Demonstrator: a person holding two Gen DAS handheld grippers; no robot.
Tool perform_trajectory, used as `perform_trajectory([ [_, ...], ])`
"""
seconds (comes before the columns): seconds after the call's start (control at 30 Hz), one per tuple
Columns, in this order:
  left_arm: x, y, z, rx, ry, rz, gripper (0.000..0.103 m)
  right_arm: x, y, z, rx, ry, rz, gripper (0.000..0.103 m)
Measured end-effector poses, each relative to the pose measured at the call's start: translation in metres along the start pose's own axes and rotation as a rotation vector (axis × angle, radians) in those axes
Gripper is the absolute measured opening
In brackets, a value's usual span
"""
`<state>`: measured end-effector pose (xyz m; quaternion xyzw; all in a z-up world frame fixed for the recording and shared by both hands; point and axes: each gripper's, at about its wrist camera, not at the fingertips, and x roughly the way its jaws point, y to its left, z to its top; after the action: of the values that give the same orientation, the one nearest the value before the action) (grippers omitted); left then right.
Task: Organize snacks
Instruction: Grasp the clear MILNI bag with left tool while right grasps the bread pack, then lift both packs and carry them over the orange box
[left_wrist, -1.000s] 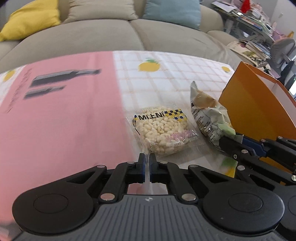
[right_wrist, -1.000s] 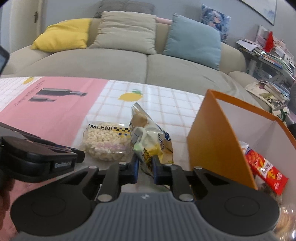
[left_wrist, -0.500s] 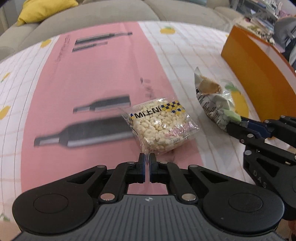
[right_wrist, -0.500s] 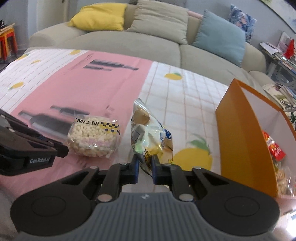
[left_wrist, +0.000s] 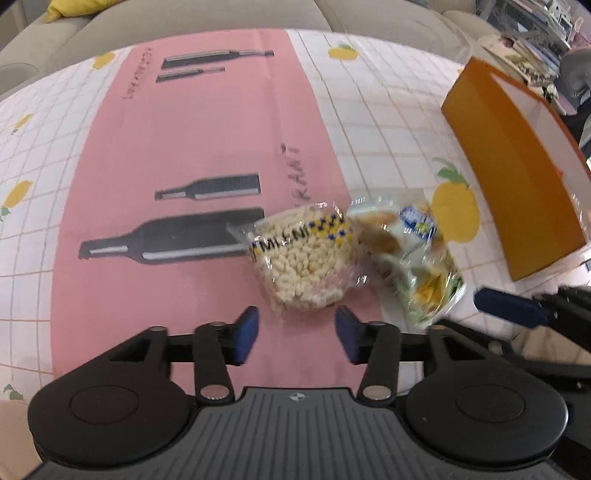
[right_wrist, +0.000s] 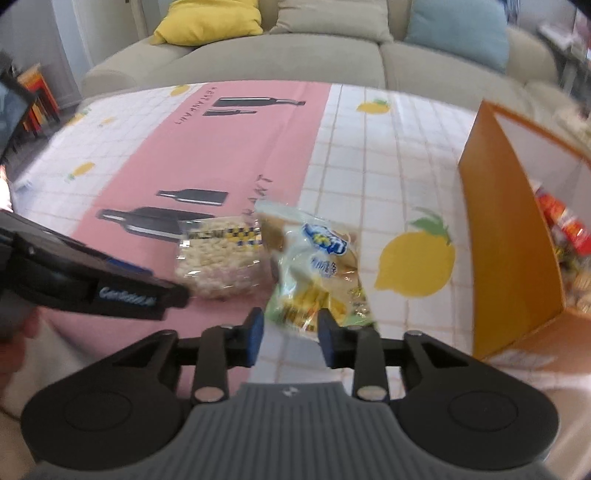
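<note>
While both packets lie flat, the green packet (right_wrist: 321, 269) runs lengthwise away from the right gripper (right_wrist: 290, 334); left gripper (left_wrist: 295, 334) and right, pinched before, now gape, releasing the puffed-rice packet (left_wrist: 304, 258).

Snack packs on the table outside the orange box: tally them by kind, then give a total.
Clear pack of puffed rice: 1
Pale green printed pack: 1
Total: 2
Both lie on the tablecloth, edges touching, left of the orange box.
</note>
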<state>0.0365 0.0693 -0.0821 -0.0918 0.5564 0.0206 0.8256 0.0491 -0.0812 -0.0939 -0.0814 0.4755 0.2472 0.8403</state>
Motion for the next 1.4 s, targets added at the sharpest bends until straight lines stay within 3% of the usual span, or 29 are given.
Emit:
perform_trajectory([
  [0.1, -0.01, 0.005, 0.007, -0.062, -0.027, -0.016, 0.08, -0.015, -0.01, 0.008, 0.072, 0.012, 0.087, 0.059],
  [0.13, -0.011, 0.008, 0.01, -0.093, -0.034, -0.022, 0.081, -0.02, -0.014, 0.011, 0.092, 0.005, 0.111, 0.068],
  [0.2, -0.011, 0.014, 0.015, -0.159, -0.043, -0.037, 0.082, -0.027, -0.022, 0.019, 0.127, -0.022, 0.129, 0.075],
  [0.43, 0.01, 0.027, 0.03, -0.328, -0.009, -0.078, 0.082, 0.002, -0.039, 0.047, 0.145, 0.004, 0.091, 0.075],
  [0.63, 0.024, 0.027, 0.036, -0.35, 0.021, -0.077, 0.082, 0.041, -0.038, 0.055, 0.109, 0.072, 0.099, 0.074],
  [0.7, 0.029, 0.028, 0.037, -0.372, 0.033, -0.071, 0.082, 0.051, -0.041, 0.052, 0.123, 0.086, 0.094, 0.072],
  [0.73, 0.032, 0.028, 0.037, -0.382, 0.038, -0.07, 0.082, 0.055, -0.043, 0.051, 0.132, 0.091, 0.084, 0.066],
  [0.9, 0.038, 0.019, 0.042, -0.375, 0.039, -0.059, 0.087, 0.065, -0.064, 0.042, 0.215, 0.092, 0.067, 0.064],
  [1.07, 0.043, 0.001, 0.045, -0.344, 0.035, 0.013, 0.092, 0.065, -0.08, 0.038, 0.268, 0.066, 0.073, 0.064],
  [1.13, 0.047, -0.005, 0.045, -0.336, 0.033, 0.047, 0.099, 0.066, -0.082, 0.037, 0.271, 0.06, 0.084, 0.065],
  [1.4, 0.063, -0.019, 0.042, -0.292, 0.024, 0.148, 0.103, 0.066, -0.088, 0.032, 0.28, 0.049, 0.118, 0.065],
])
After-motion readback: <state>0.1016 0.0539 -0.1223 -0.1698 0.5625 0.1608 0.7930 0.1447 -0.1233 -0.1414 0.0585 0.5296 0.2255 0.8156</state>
